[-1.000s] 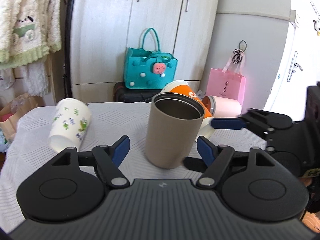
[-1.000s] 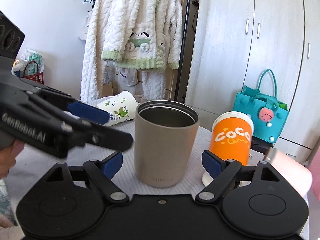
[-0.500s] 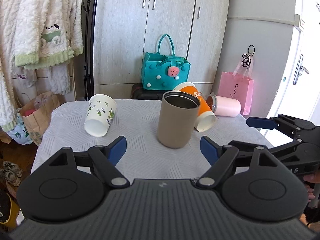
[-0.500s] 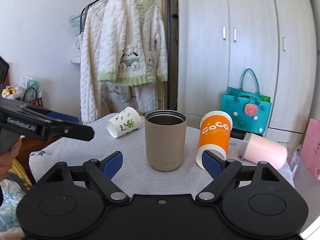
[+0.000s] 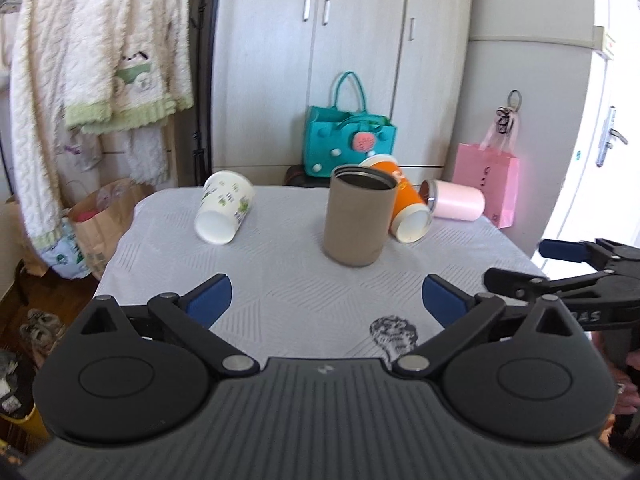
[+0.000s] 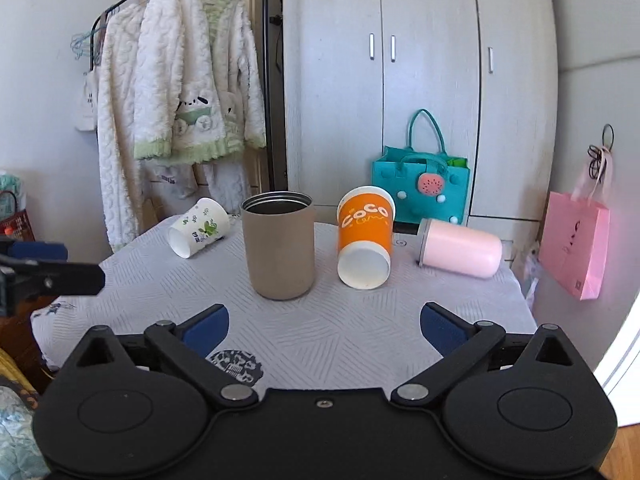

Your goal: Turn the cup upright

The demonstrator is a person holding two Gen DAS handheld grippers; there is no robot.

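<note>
White patterned cloth covers the table [image 6: 360, 336], its front edge running just under both tools and its back edge meeting a grey wardrobe [image 6: 380, 80]. Furthest left, a fluffy white robe [image 6: 192, 92] hangs beside the table. Next, near the back-left corner, a white leaf-print cup [image 6: 199, 227] lies on its side, mouth toward the camera. At centre stands the tan tumbler [image 6: 279, 245] – upright, mouth up, with bare cloth all round its base. Just right of it an orange paper cup [image 6: 365, 236] lies tipped, open end forward; from the left wrist view it [image 5: 406, 210] sits partly behind the tumbler [image 5: 358, 216]. Furthest right, a pink tumbler [image 6: 460, 247] lies on its side near the table's right edge, with a teal bag [image 6: 420, 192] behind it and a pink bag [image 6: 576, 244] off the edge.

The left gripper [image 5: 325, 298] and right gripper [image 6: 324, 326] hang over the front strip of cloth – jaws spread wide on both, gripping nothing, well apart from every cup
</note>
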